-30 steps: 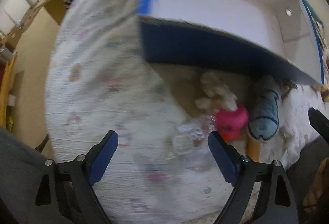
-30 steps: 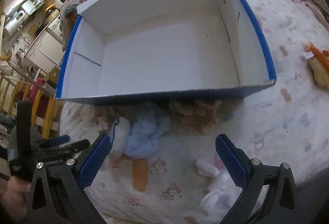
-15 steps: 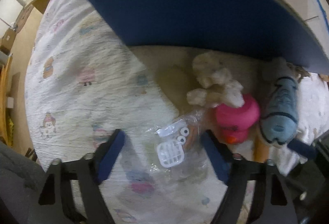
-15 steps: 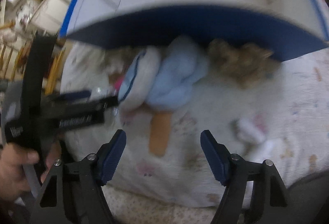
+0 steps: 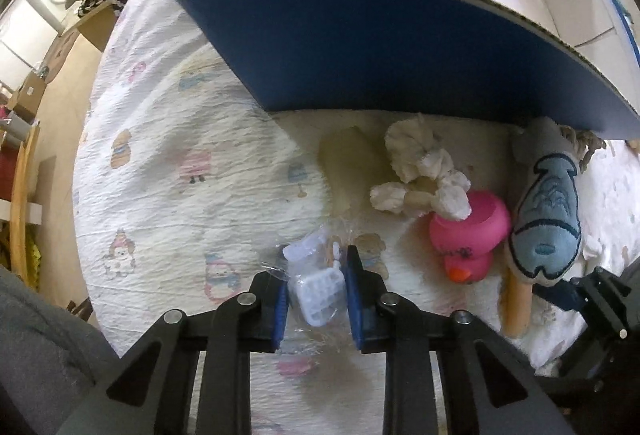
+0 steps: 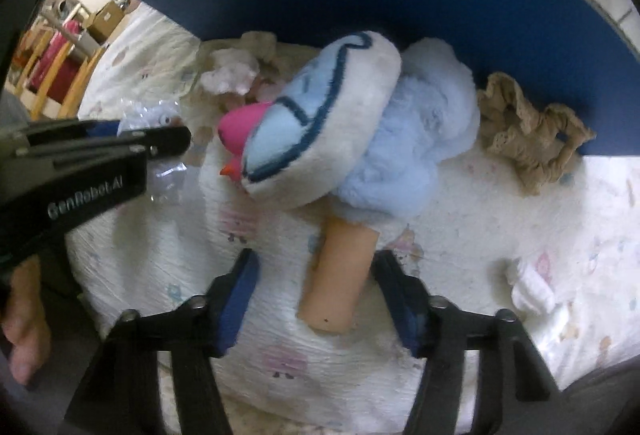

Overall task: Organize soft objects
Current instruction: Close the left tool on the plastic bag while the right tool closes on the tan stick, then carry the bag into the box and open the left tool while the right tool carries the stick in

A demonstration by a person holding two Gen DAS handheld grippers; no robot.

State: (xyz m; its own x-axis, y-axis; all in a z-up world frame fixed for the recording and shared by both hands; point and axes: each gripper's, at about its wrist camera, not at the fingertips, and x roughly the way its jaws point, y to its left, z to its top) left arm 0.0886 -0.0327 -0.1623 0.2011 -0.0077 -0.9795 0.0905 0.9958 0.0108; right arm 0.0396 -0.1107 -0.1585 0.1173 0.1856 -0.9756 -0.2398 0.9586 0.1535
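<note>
On the bed cover [image 5: 168, 195] with little cartoon pictures, toys lie in front of a big blue box [image 5: 380, 47]. The left gripper [image 5: 315, 287] is squeezed shut on a clear plastic bag [image 5: 318, 285] with small white parts inside. Next to it lies a fluffy cream toy [image 5: 420, 171], touching a pink rubber duck [image 5: 468, 235]. Beside the duck is a blue fish plushie [image 5: 548, 223] with a tan handle [image 6: 340, 275]. The right gripper [image 6: 316, 295] is open, one finger on each side of that handle, not squeezing it. A frilly brown cloth [image 6: 528, 131] sits against the box, and a small white toy [image 6: 532, 287] lies far right.
</note>
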